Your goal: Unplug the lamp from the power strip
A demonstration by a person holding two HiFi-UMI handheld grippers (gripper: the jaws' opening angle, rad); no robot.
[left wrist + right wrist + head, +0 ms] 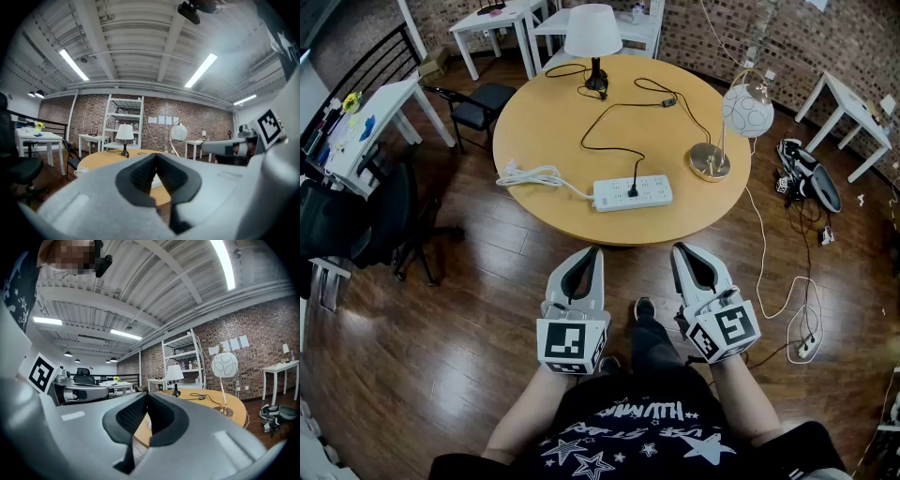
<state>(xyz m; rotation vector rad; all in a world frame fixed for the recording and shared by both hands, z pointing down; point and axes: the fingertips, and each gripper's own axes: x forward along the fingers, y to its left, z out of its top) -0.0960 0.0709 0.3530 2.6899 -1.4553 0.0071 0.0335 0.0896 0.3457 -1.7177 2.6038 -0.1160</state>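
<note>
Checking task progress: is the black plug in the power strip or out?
In: the plug stands in the power strip, its cord running to the lamp.

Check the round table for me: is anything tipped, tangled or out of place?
Nothing stands out. Both the shaded lamp and the globe lamp stand upright, and one black plug sits in the power strip.

Power strip (633, 193) at near edge of table (544, 131), lamp (593, 33) behind at far edge, its plug (632, 190) seemingly in the strip
</note>
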